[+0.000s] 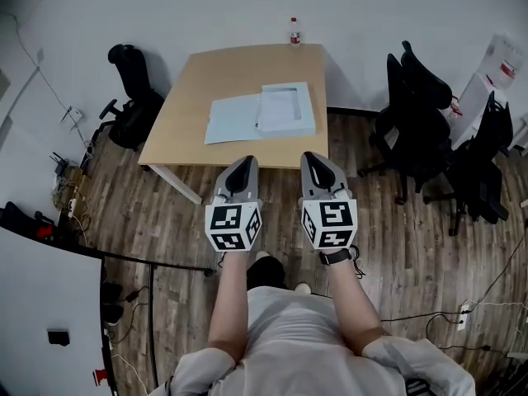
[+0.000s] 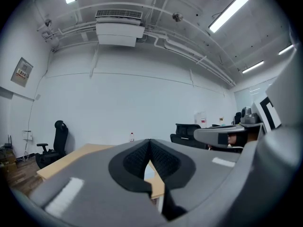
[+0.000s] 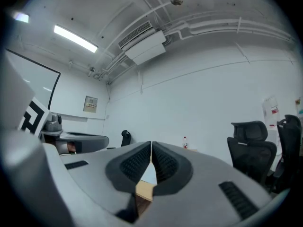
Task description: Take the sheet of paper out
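not started: left gripper (image 1: 242, 163) and right gripper (image 1: 313, 158), both clenched on nothing, hang short of the table (image 1: 198, 81); the folder (image 1: 262, 114) on it lies untouched.

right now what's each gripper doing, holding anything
Left gripper: closed, holding nothing.
Right gripper: closed, holding nothing.
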Demonstrator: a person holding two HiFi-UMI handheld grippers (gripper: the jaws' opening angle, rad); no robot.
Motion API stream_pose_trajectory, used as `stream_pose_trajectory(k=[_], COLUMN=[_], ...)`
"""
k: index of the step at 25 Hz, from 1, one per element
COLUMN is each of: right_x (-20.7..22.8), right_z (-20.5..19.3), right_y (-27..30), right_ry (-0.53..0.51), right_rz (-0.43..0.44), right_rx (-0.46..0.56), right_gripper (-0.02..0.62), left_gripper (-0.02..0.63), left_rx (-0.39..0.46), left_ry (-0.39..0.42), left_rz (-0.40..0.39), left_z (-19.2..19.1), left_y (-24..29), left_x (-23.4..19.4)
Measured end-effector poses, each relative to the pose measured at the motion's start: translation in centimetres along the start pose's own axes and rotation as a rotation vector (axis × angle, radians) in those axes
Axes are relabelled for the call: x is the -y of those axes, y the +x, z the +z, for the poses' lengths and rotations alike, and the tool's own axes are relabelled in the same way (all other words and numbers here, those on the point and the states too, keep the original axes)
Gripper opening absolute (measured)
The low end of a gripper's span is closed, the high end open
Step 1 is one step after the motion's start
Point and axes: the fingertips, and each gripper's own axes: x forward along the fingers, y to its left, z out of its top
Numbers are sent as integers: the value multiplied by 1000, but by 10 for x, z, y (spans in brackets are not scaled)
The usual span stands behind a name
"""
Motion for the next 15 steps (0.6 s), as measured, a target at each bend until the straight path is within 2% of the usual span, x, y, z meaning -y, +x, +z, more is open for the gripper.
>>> stream_pose_trajectory(k=[6, 15], right_x=[14, 35], right_z=[-9, -14], right_y=[29, 112], right_ry=[7, -30], right_rz=[-17, -38], right_rx=[-17, -43], right_gripper=[14, 14], left_gripper=[9, 9], left_rx=[6, 32], left_ry=[0, -38], left_rz=[-35, -68], left_z=[-6, -5], left_y=[29, 115], left_x=[-5, -52])
